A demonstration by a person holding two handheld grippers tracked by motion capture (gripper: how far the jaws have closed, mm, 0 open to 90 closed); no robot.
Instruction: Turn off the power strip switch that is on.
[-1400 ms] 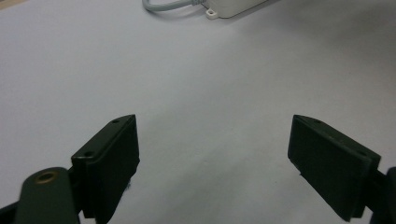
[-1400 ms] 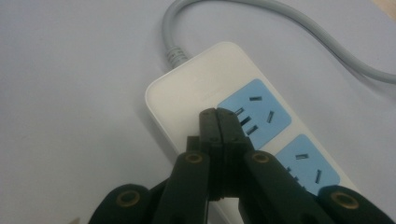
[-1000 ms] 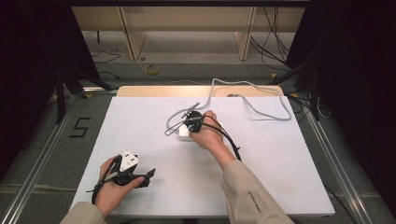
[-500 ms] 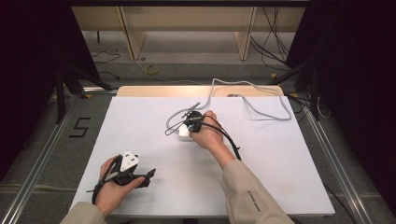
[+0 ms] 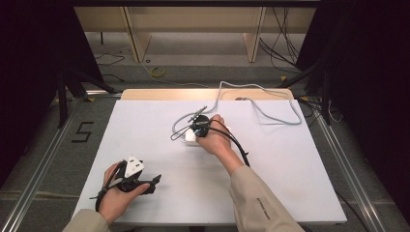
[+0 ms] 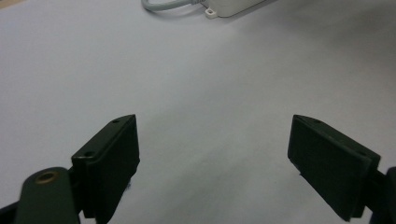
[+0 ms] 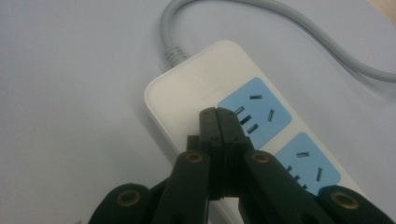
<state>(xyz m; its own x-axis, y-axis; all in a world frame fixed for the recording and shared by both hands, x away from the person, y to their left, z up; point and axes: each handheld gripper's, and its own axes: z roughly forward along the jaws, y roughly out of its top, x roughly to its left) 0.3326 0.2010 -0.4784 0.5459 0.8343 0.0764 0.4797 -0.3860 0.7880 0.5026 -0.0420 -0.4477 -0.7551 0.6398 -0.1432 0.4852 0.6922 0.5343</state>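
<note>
Near the front left corner of the white-topped table (image 5: 145, 125), the left gripper (image 5: 153, 181) rests in the person's left hand (image 5: 116, 195). A grey three-cornered plate sits on its top and its tips point toward the table's right edge. In the left gripper view its two black jaws stand wide apart over bare white surface, with nothing between them.

Around the middle of the table, somewhat nearer the far edge, lies the white plastic power strip with light-blue socket faces (image 7: 196, 100). In the high view it (image 5: 190, 137) is largely covered by the right hand (image 5: 216, 140) and only one white end shows. In the right gripper view its long axis runs on a diagonal from upper left to lower right. The cabled end lies at the upper left, away from the camera.

The right gripper (image 7: 218, 112) has its jaws pressed flat together, holding nothing. Its tips sit over the white casing just beside the nearer blue socket face; whether they touch it I cannot tell.

The grey round cable (image 5: 270, 112) leaves the strip, loops toward the far right corner, and runs along the far edge.
</note>
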